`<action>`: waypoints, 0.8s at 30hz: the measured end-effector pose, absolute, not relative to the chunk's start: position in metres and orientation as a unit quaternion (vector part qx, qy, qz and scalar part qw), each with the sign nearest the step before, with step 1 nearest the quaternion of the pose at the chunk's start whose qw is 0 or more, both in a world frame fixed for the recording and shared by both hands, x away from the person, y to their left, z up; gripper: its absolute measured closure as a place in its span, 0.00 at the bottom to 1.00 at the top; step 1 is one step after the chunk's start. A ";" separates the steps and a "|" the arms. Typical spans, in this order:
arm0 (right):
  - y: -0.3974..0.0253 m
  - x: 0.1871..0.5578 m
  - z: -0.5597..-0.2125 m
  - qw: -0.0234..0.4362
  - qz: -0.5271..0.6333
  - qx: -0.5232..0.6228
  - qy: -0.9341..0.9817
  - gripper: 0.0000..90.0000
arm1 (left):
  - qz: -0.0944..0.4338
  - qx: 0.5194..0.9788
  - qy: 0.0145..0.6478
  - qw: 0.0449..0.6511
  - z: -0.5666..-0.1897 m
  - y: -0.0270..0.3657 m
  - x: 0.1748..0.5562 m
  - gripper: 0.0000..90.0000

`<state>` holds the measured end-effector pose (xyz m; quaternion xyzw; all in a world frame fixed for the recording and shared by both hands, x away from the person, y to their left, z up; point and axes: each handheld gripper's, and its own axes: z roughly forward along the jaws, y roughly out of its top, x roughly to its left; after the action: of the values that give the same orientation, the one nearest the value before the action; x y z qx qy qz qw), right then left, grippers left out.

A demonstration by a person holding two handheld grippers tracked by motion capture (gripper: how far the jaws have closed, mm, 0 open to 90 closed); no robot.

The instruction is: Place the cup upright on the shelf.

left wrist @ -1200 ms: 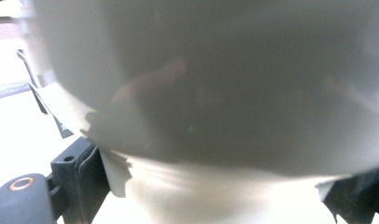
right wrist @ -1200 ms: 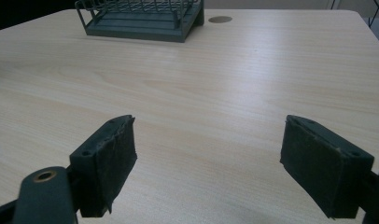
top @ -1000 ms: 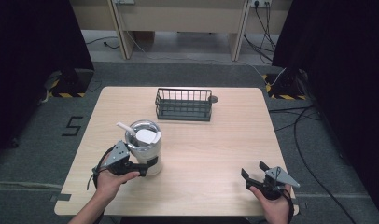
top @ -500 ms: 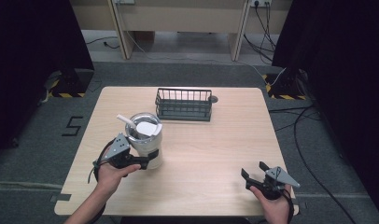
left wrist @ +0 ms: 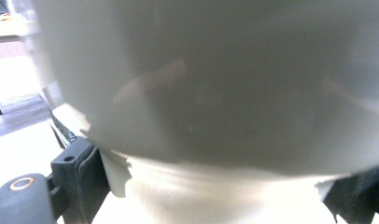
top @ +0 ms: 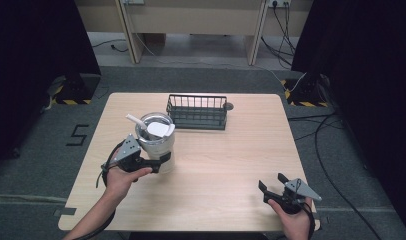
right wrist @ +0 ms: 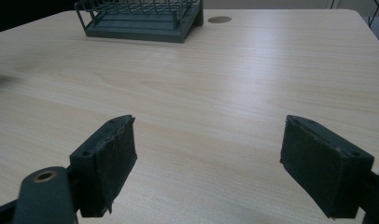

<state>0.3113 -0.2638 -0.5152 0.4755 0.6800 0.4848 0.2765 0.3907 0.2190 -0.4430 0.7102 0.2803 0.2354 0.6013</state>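
**Left gripper clamps a lidded tumbler; right gripper waits open**

A pale, cream-coloured tumbler [top: 158, 142] stands upright on the left half of a light wooden bench [top: 231, 165]. The left gripper [top: 158, 162] grips it low on its side, one black jaw on each flank. In the left gripper view the tumbler's wall [left wrist: 215, 93] presses close against the camera, with the jaws at either side of its base. Gripping low probably keeps the tumbler steady and upright while it is handled.

The tumbler has a clear lid with a white flap [top: 158, 129], and a white straw [top: 136, 120] slants out toward the far left. What is inside cannot be made out.

Just beyond the tumbler, near the bench's far edge, sits a dark wire basket [top: 197, 111]; nothing can be seen in it.

The right gripper [top: 275, 184] rests well apart at the near right corner, jaws spread wide and holding nothing, likely on standby.
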 end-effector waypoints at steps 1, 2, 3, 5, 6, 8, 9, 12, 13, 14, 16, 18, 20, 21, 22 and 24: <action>-0.264 0.311 -0.515 0.276 0.485 0.475 0.680 0.21 | 0.235 0.710 0.280 0.601 -0.443 0.219 0.391 0.11; -0.264 0.311 -0.515 0.277 0.485 0.475 0.680 0.21 | 0.236 0.709 0.281 0.602 -0.441 0.219 0.393 0.11; -0.264 0.311 -0.515 0.277 0.485 0.475 0.680 0.21 | 0.237 0.709 0.281 0.602 -0.440 0.219 0.395 0.11; -0.264 0.311 -0.515 0.277 0.485 0.476 0.680 0.21 | 0.237 0.708 0.281 0.603 -0.439 0.218 0.396 0.11; -0.264 0.311 -0.515 0.277 0.485 0.476 0.679 0.21 | 0.238 0.707 0.281 0.604 -0.437 0.218 0.398 0.11; -0.264 0.311 -0.515 0.276 0.486 0.476 0.679 0.21 | 0.239 0.706 0.281 0.604 -0.435 0.217 0.401 0.11; -0.264 0.311 -0.515 0.276 0.485 0.477 0.679 0.21 | 0.240 0.706 0.280 0.604 -0.434 0.217 0.402 0.11; -0.264 0.311 -0.515 0.276 0.486 0.477 0.679 0.21 | 0.242 0.706 0.279 0.605 -0.431 0.216 0.406 0.11; -0.264 0.311 -0.515 0.276 0.486 0.477 0.679 0.21 | 0.242 0.706 0.279 0.605 -0.431 0.216 0.406 0.11; -0.264 0.311 -0.515 0.276 0.486 0.477 0.679 0.21 | 0.241 0.706 0.279 0.605 -0.430 0.215 0.407 0.11; -0.264 0.311 -0.515 0.276 0.486 0.477 0.678 0.21 | 0.242 0.705 0.280 0.605 -0.429 0.214 0.409 0.11; -0.264 0.311 -0.515 0.275 0.487 0.477 0.678 0.21 | 0.243 0.704 0.281 0.605 -0.427 0.213 0.413 0.11; -0.264 0.311 -0.515 0.275 0.487 0.477 0.678 0.21 | 0.243 0.704 0.281 0.606 -0.426 0.212 0.415 0.11; -0.264 0.311 -0.515 0.275 0.487 0.477 0.678 0.21 | 0.244 0.704 0.280 0.606 -0.425 0.211 0.416 0.11; -0.264 0.311 -0.515 0.275 0.487 0.477 0.678 0.21 | 0.245 0.704 0.280 0.605 -0.425 0.211 0.417 0.11; -0.264 0.311 -0.515 0.275 0.488 0.477 0.678 0.21 | 0.245 0.704 0.280 0.605 -0.425 0.210 0.418 0.11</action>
<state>0.3109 -0.2640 -0.5151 0.4771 0.6776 0.4876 0.2747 0.4179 0.2102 -0.4245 0.7041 0.2800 0.2451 0.6048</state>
